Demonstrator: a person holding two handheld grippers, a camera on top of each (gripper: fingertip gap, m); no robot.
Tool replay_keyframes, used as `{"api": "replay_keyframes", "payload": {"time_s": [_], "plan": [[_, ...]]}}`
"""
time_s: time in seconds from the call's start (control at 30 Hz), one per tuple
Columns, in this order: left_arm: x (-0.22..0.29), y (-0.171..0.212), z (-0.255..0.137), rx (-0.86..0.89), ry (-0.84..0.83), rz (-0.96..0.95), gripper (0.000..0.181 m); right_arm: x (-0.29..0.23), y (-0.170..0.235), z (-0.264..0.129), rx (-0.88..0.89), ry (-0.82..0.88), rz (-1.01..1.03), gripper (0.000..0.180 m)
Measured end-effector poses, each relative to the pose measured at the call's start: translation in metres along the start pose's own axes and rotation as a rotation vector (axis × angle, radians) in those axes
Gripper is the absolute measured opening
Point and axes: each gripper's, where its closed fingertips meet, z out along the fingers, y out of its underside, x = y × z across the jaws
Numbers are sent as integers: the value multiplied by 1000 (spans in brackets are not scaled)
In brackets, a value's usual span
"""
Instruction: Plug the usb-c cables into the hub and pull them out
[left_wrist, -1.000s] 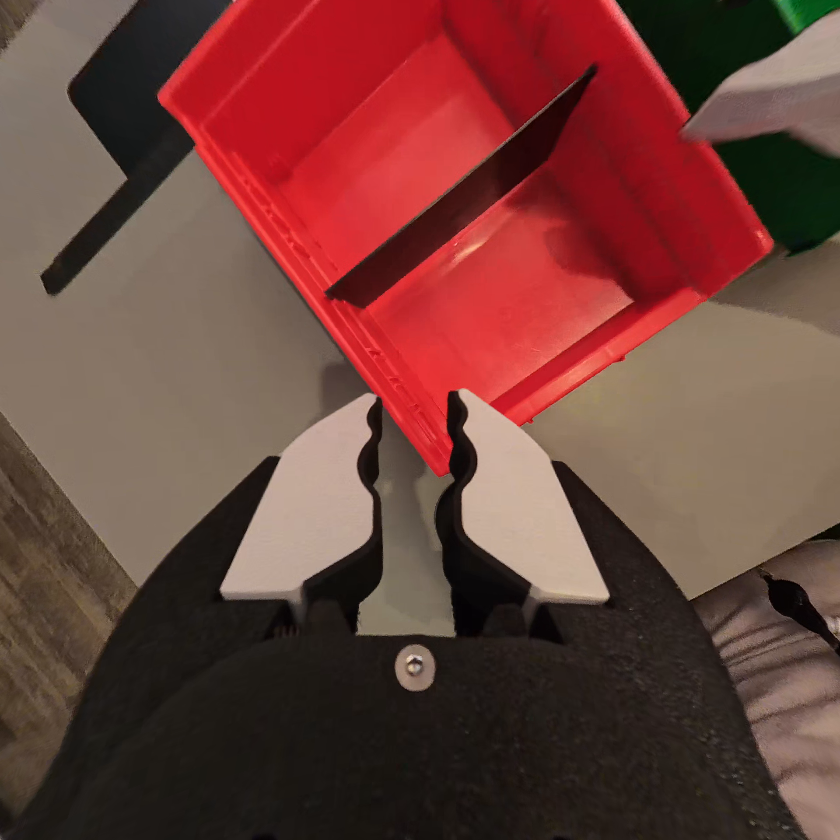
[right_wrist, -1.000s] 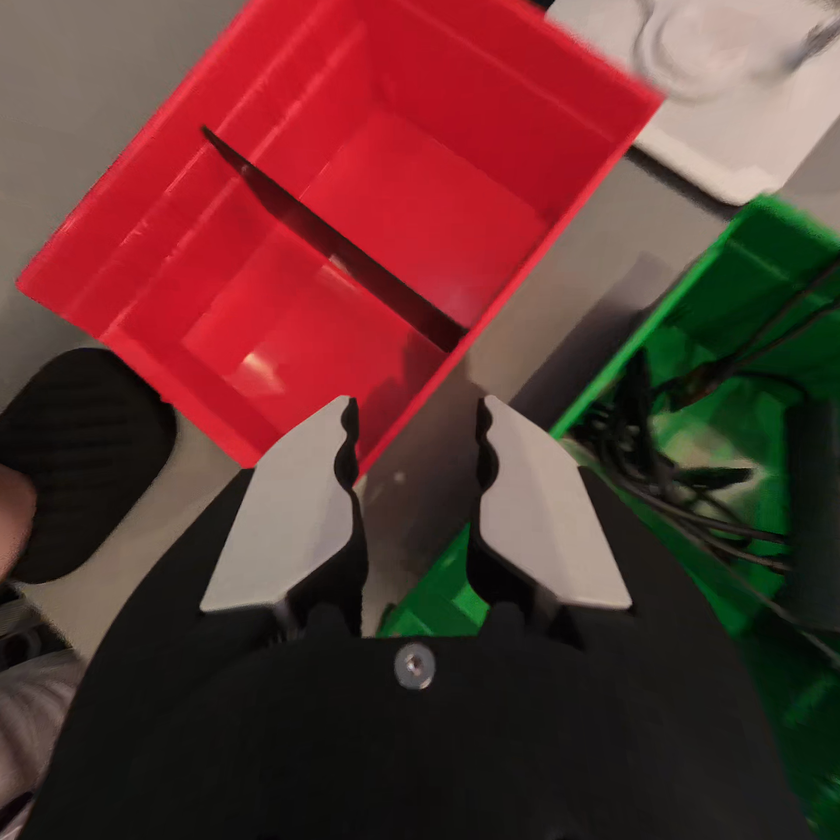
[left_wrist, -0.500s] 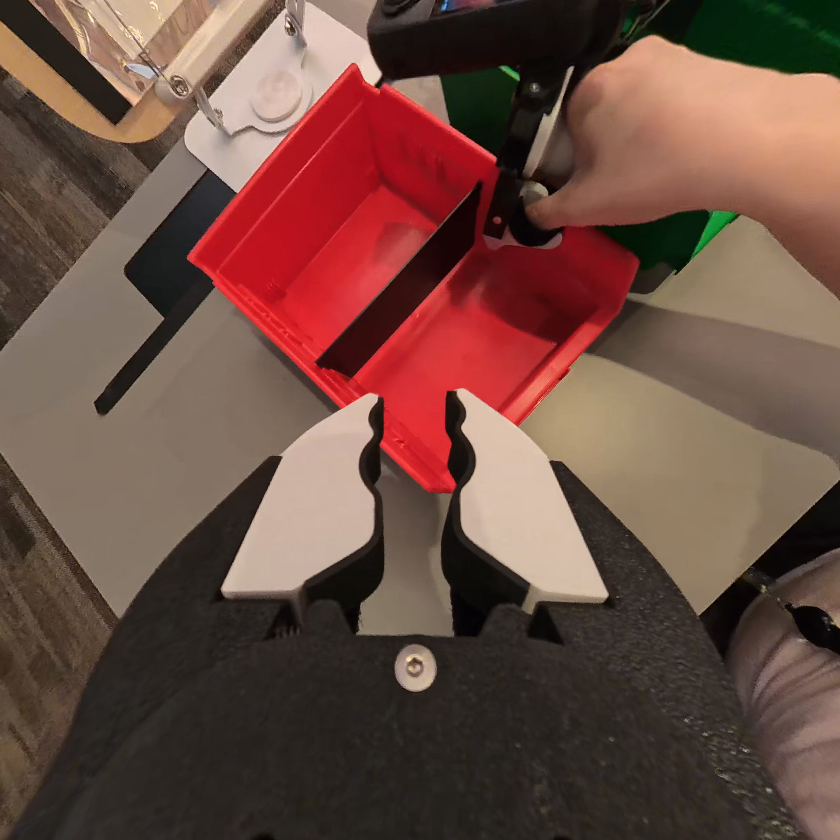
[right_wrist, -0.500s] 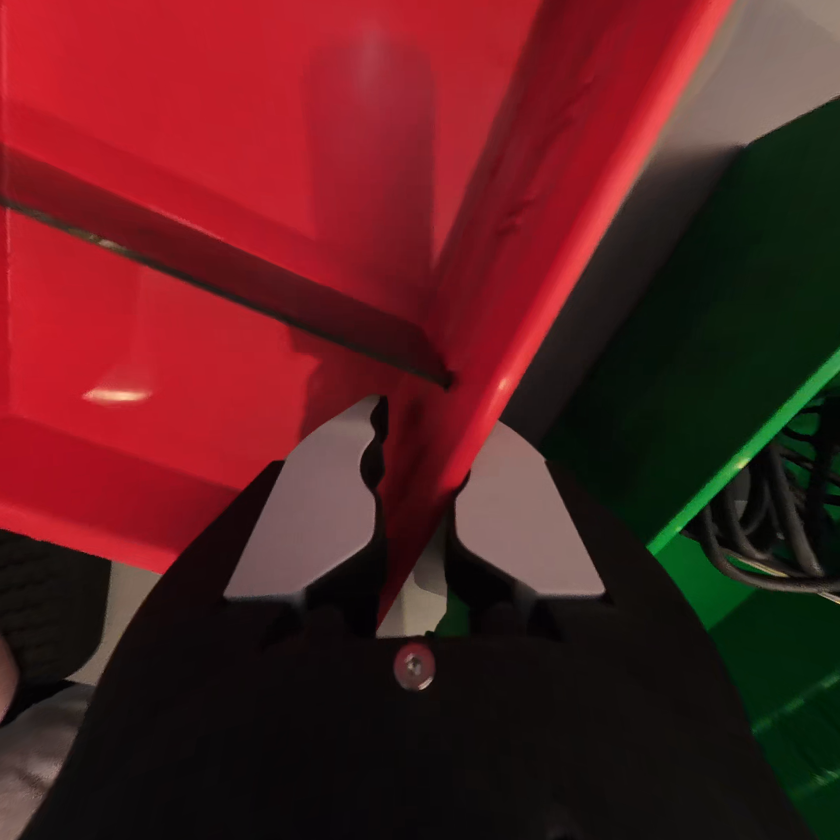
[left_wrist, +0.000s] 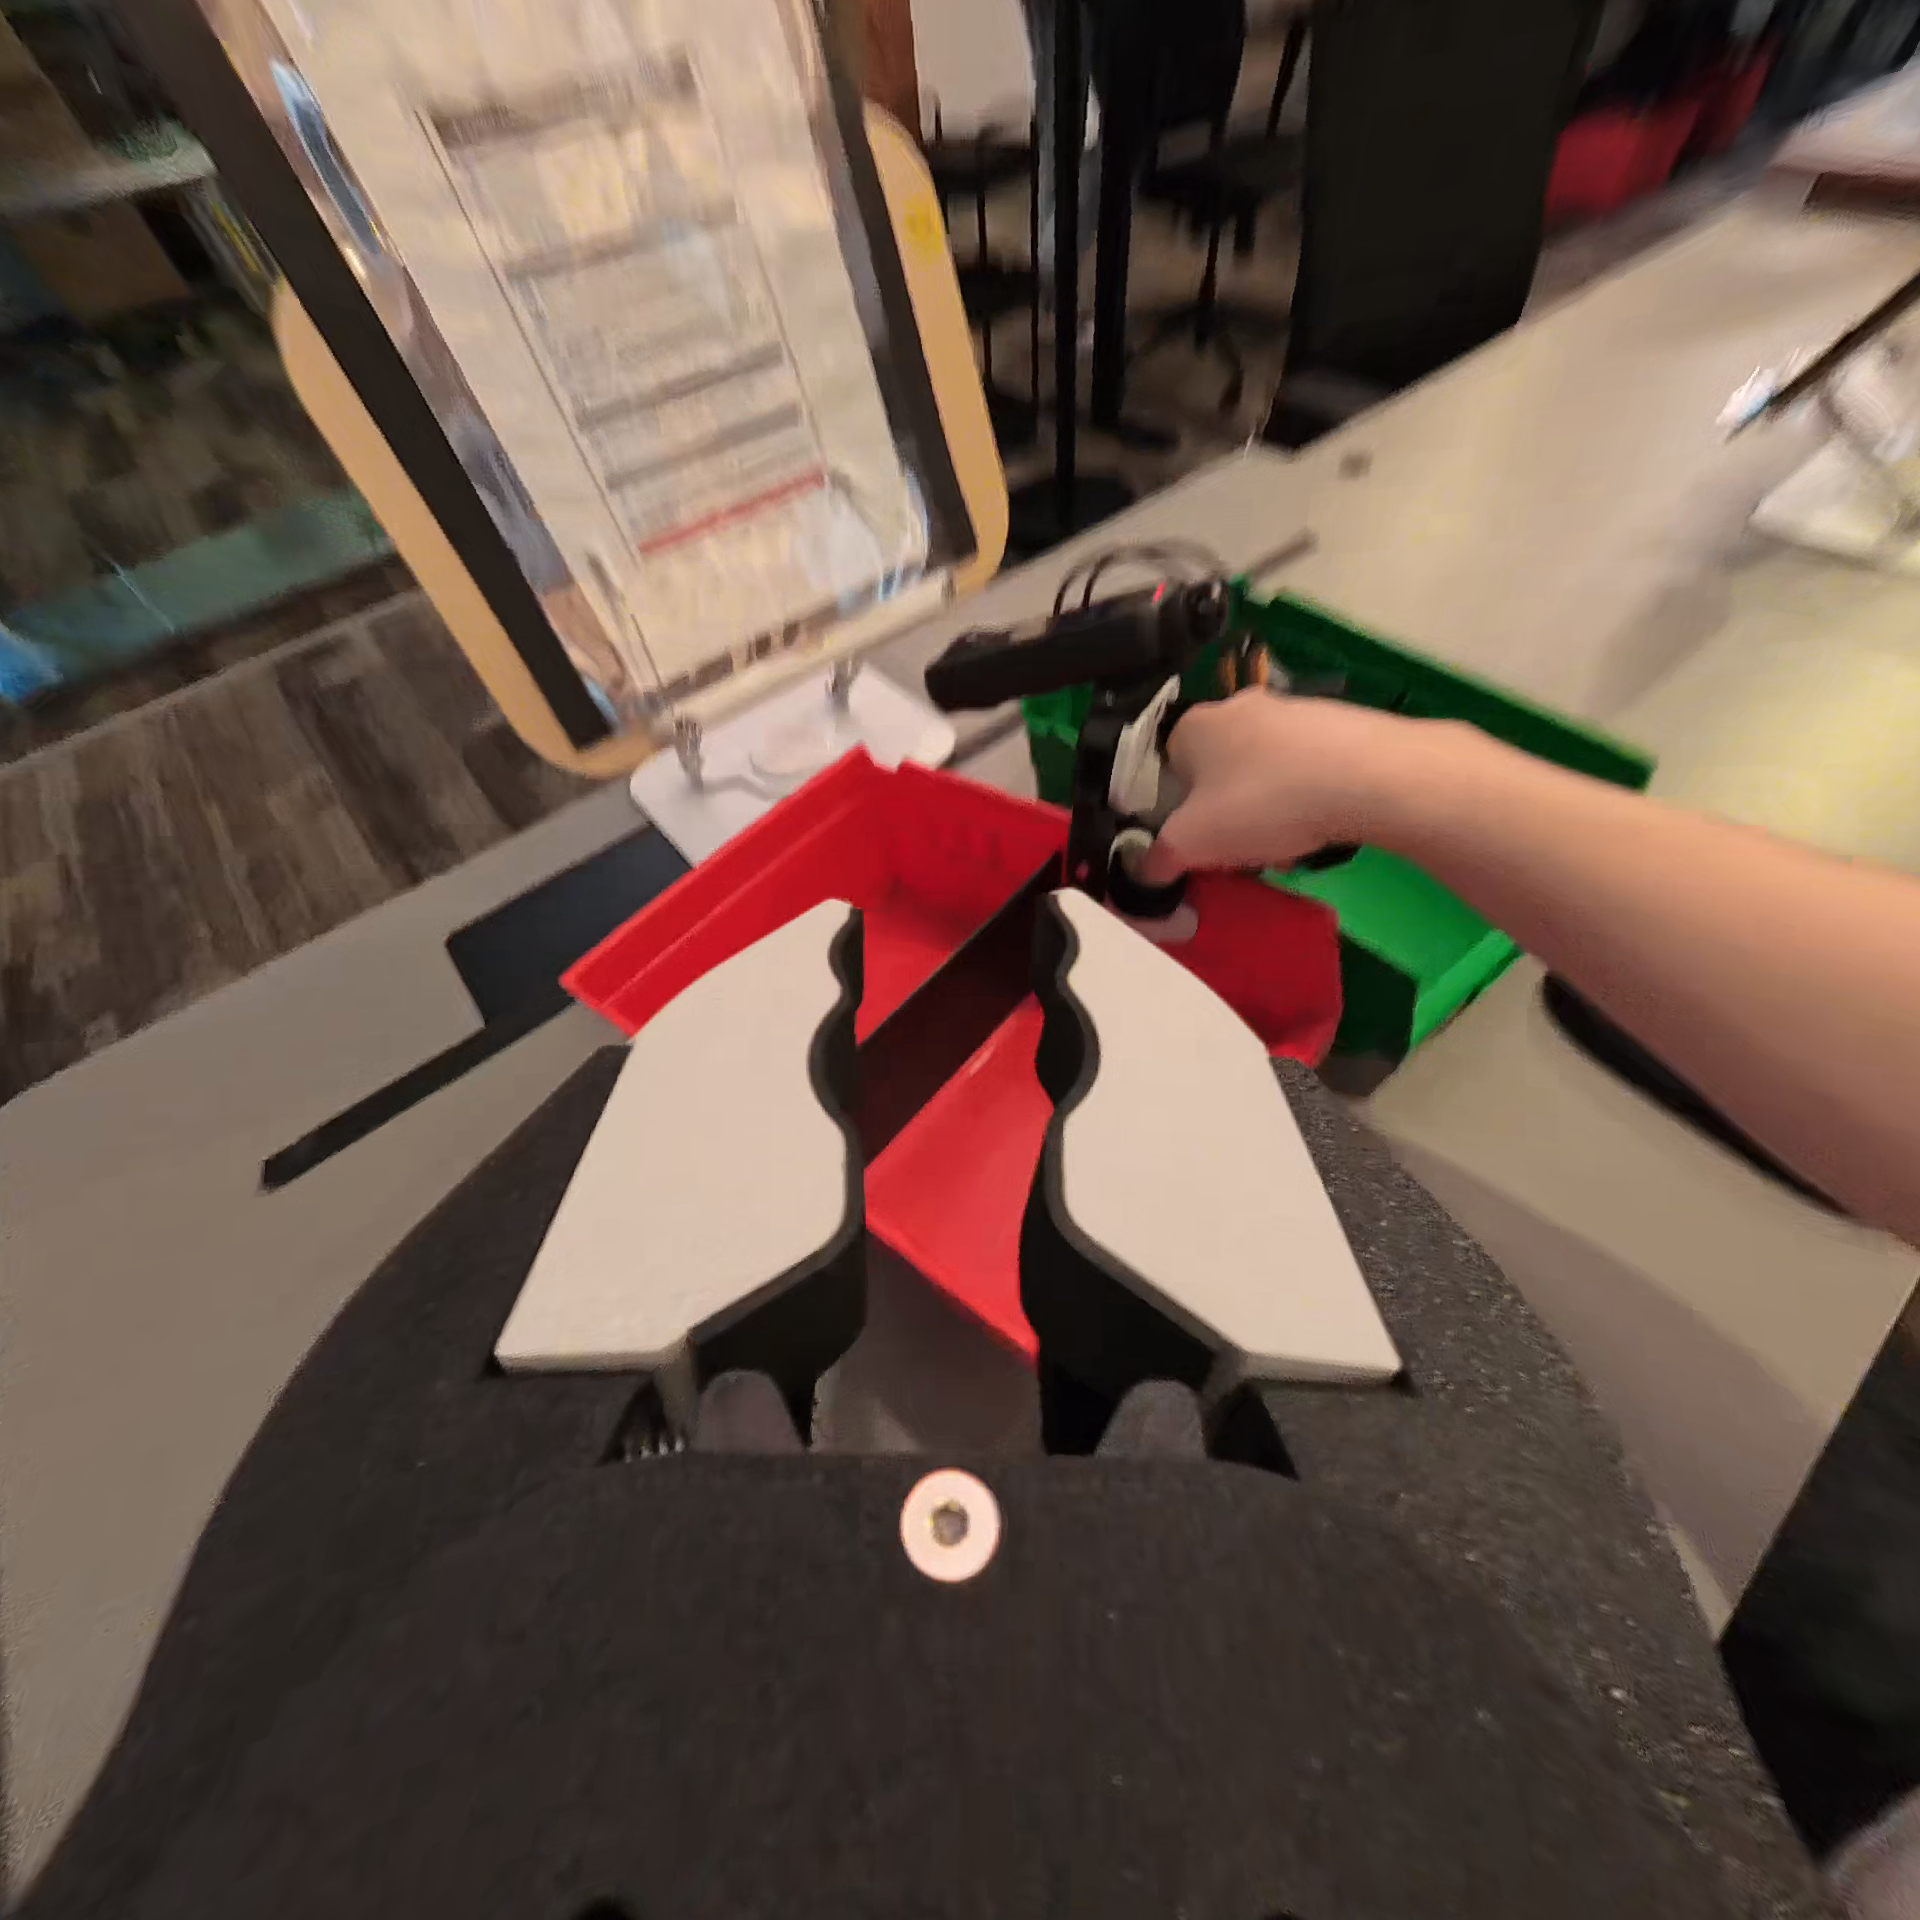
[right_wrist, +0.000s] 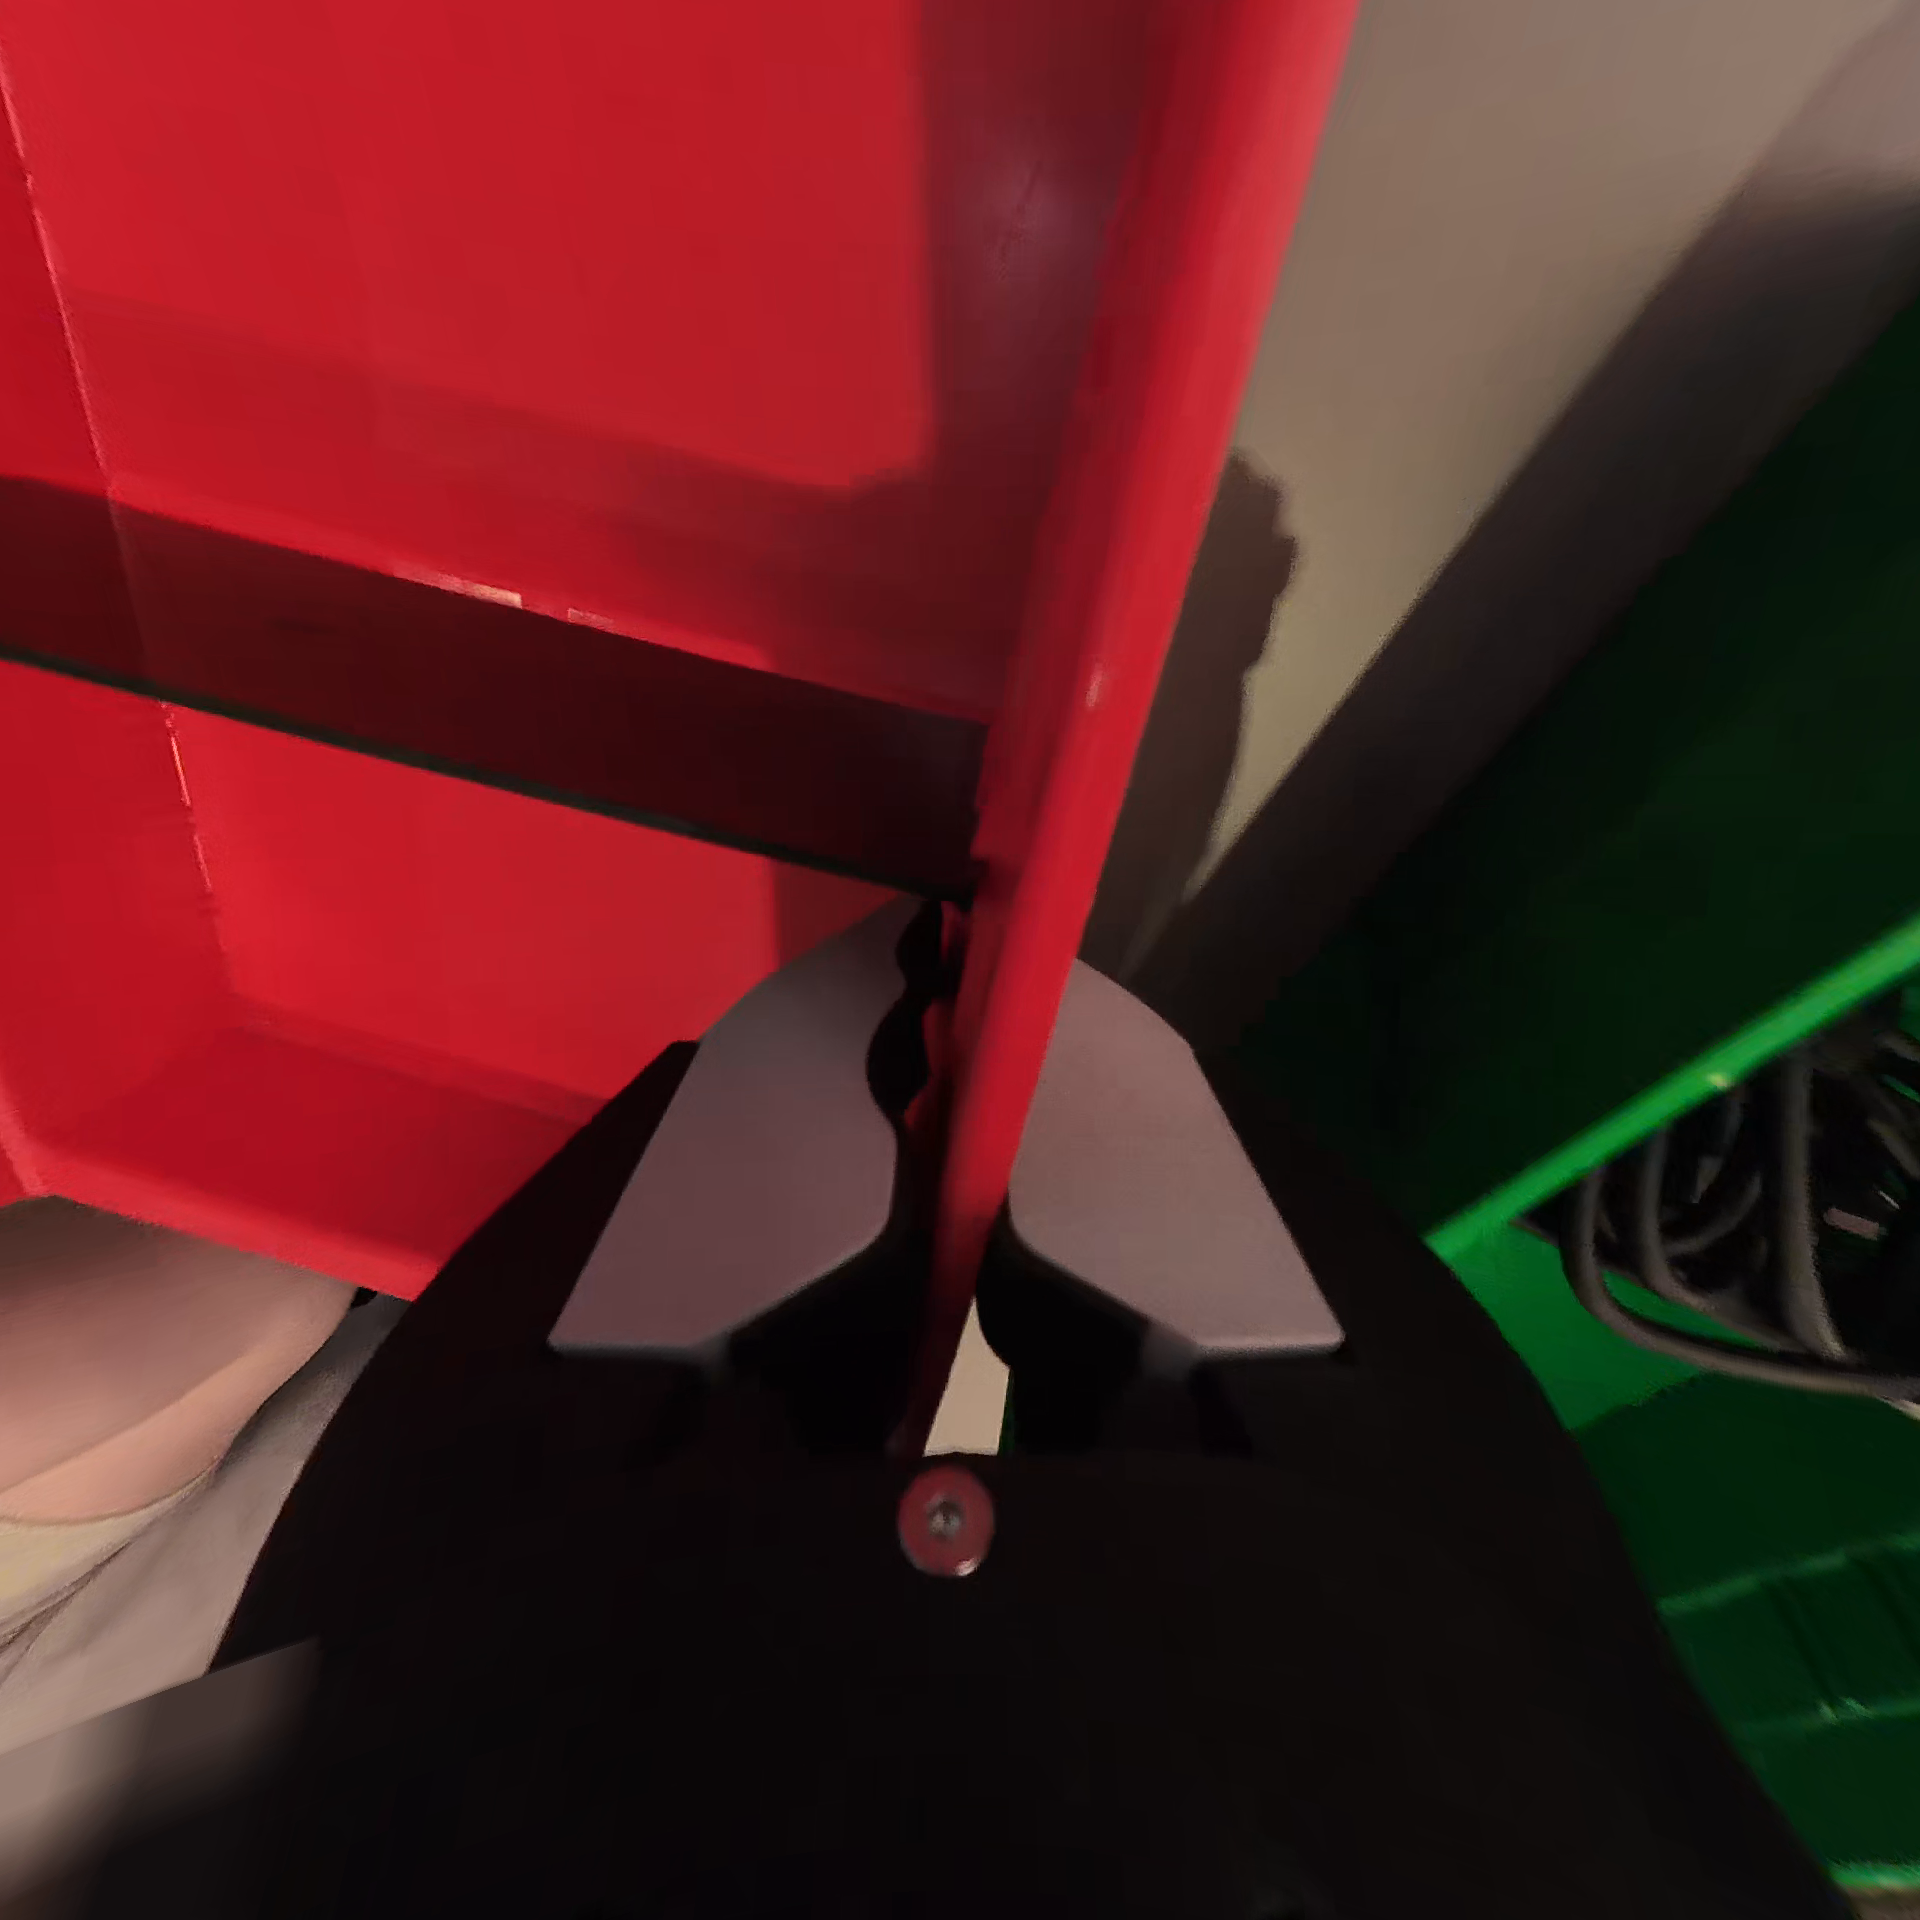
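Right now the right gripper (right_wrist: 961, 935) is pinched on the side wall of the red bin (right_wrist: 499, 312), just by its black divider (right_wrist: 468, 717). Left gripper (left_wrist: 945, 935) hangs spread and empty over the bin's near corner. Green bin (right_wrist: 1714, 852) sits at 3 o'clock from the red one, black cables (right_wrist: 1704, 1236) coiled inside. Hub not visible.

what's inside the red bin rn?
Only a black divider across the red bin; the visible floor looks bare. The left gripper hides part of the near compartment.
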Motion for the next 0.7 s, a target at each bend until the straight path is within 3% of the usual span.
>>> {"api": "replay_keyframes", "payload": {"time_s": [0.13,0.2,0.33,0.4,0.47,0.57,0.7], "plan": [[12,-29,-30,234,63,-60,30,1,2,-38,49,-31,-36,5],[16,-38,-41,329,98,-85,57,7,9,-68,83,-52,-49,5],[11,-36,-39,326,118,-140,69,43,42,-142,165,-35,-34,4],[9,-27,-24,255,117,-159,70,72,72,-177,201,-22,-1,4],[10,-15,2,135,105,-168,57,104,108,-207,235,-19,52,4],[31,13,65,-131,139,-142,64,155,165,-238,293,-17,149,4],[90,44,143,-412,343,-146,76,219,233,-248,338,10,323,5]]}}
